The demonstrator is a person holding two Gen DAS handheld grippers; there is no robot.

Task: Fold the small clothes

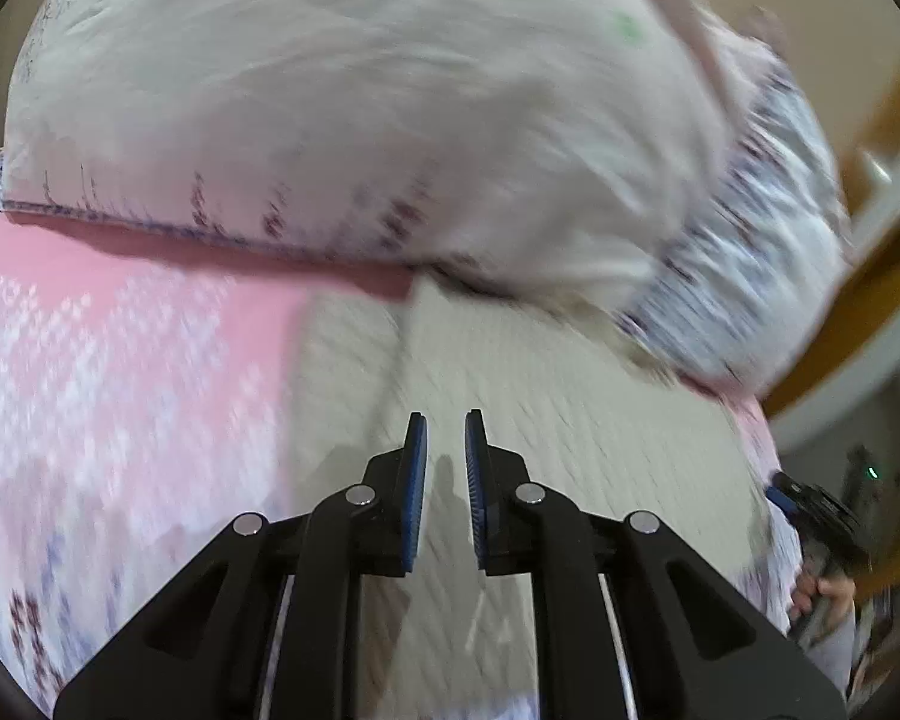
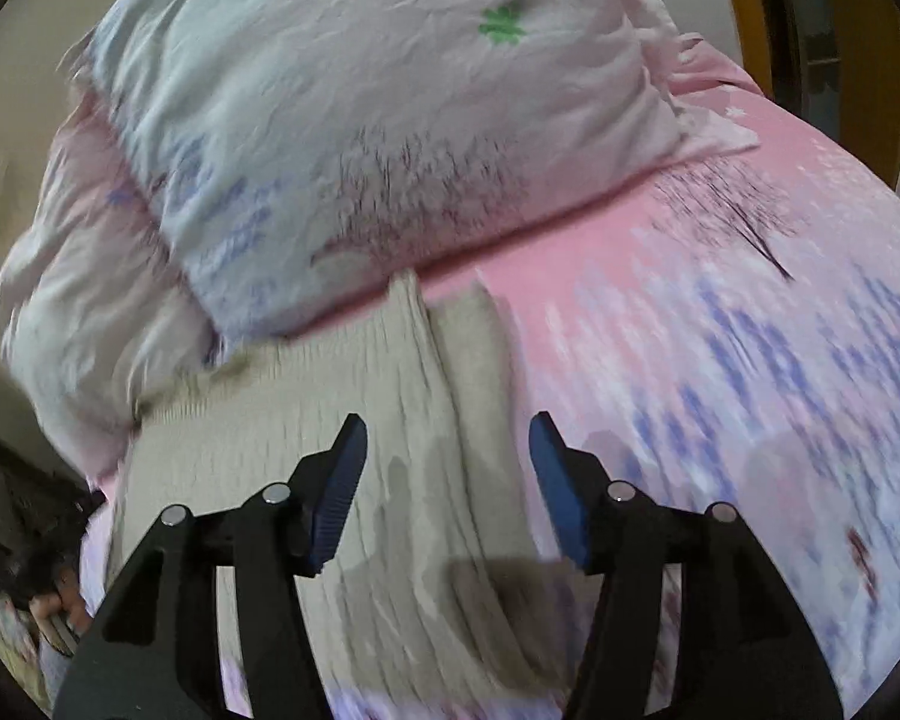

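Note:
A beige ribbed knit garment [image 1: 540,396] lies flat on a pink patterned bedsheet [image 1: 90,372]. My left gripper [image 1: 446,438] hovers over its middle, jaws a narrow gap apart and holding nothing. In the right wrist view the garment [image 2: 390,420] shows a lengthwise fold ridge, its far end reaching the pillow. My right gripper [image 2: 448,438] is wide open above the garment's right part, empty. Both views are motion-blurred.
A large pale pillow [image 2: 360,120] with a green clover mark lies just beyond the garment on the bedsheet [image 2: 750,360]. A wooden bed frame [image 1: 870,276] runs at the right. The other hand-held gripper [image 1: 822,516] shows at the right edge.

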